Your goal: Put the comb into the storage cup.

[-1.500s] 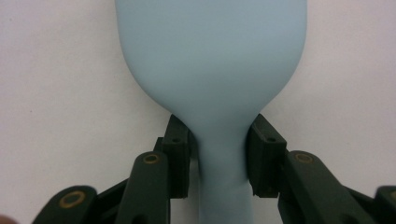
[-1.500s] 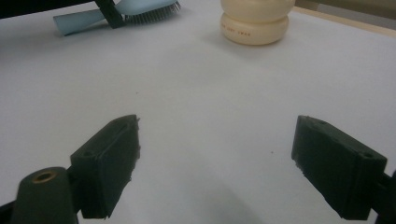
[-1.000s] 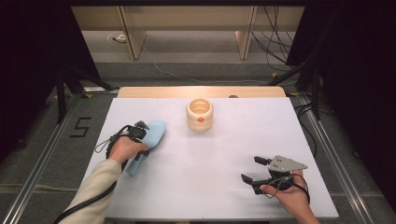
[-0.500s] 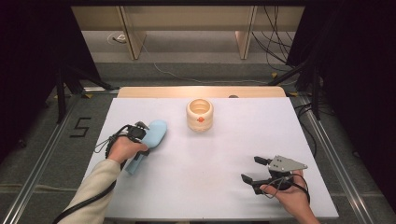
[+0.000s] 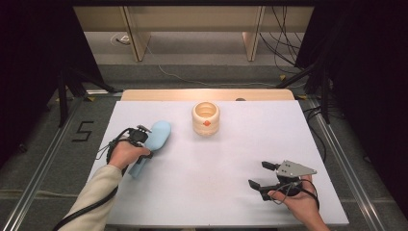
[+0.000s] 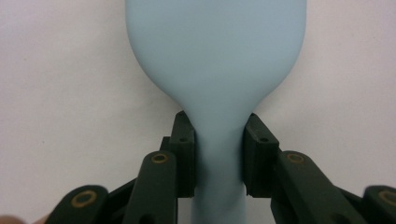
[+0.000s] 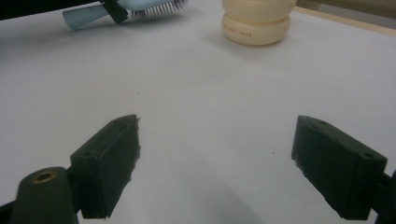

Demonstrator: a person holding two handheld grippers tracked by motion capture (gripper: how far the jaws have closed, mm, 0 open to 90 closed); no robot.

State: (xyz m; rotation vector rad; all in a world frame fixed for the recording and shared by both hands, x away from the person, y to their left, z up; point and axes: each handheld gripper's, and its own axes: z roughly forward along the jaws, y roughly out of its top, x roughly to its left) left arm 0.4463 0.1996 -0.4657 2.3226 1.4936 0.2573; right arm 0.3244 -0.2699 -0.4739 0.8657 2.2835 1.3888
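1. High view:
   - Light blue hairbrush [image 5: 155, 138] lying on the left part of the white table [image 5: 216, 192], head toward the far side, handle toward the person.
   - Left gripper [image 5: 139, 136] clamped on the brush where the head narrows into the handle, held by the left hand [image 5: 126, 153].
   - Cream round jar [image 5: 206, 118] standing upright near the far edge, to the right of the brush and apart from it.
   - Right gripper [image 5: 263, 175] at the near right part of the table, jaws apart with nothing between them, well apart from brush and jar; held by the right hand [image 5: 298, 204].

2. Left gripper view:
   - Left gripper [image 6: 218, 140] with both black pads pressed on the narrow neck of the hairbrush [image 6: 217, 56], one pad on each side.
   - Smooth blue back of the head turned to the camera, white table behind it.

3. Right gripper view:
   - Right gripper [image 7: 215, 154] with jaws wide apart over the bare table [image 7: 205, 93].
   - Hairbrush [image 7: 140, 9] seen far off at the top left, bristles visible below the head, with a black piece of the other gripper on its handle.
   - Jar [image 7: 257, 23] at the top, to the right of the brush.
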